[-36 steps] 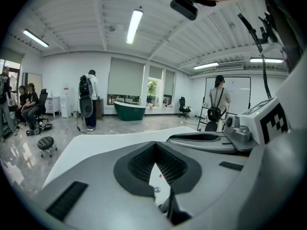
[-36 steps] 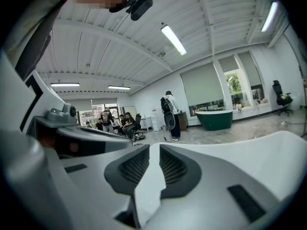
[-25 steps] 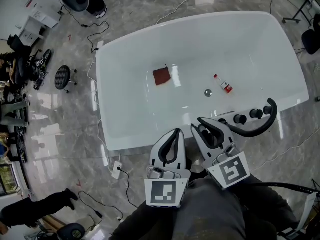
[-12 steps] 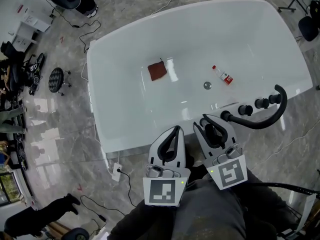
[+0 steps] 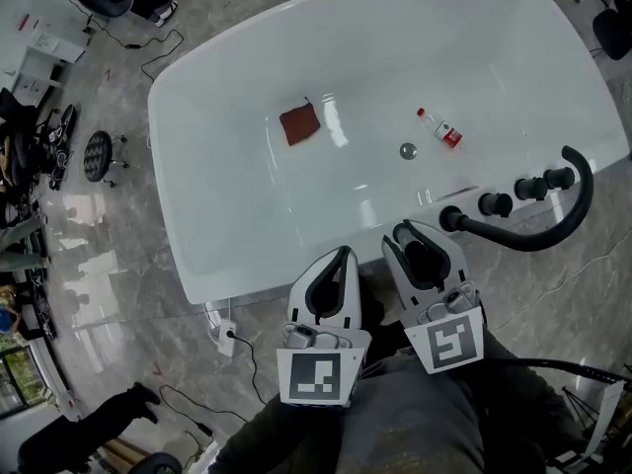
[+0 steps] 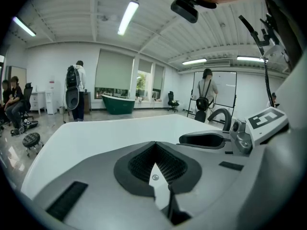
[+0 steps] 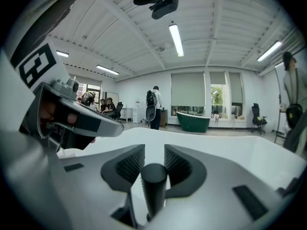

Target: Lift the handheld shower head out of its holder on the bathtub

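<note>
grey marble floor (image 5: 99, 265) surrounds the white bathtub (image 5: 170, 205). along its near rim the black shower head (image 5: 523, 237) curves past the knobs (image 5: 494, 203), its end between the right gripper (image 5: 418, 233) jaws, which have just been opening and stand apart. left gripper (image 5: 341, 259) beside it, jaws together, empty.

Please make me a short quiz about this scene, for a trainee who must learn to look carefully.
1. True or false: the cloth lies on the floor beside the tub.
2. Which lies nearest the drain? A cloth, B bottle, C knobs.
3. Fill in: the left gripper has its jaws ___.
Key: 1 false, it lies inside the tub; 2 B; 3 shut.
</note>
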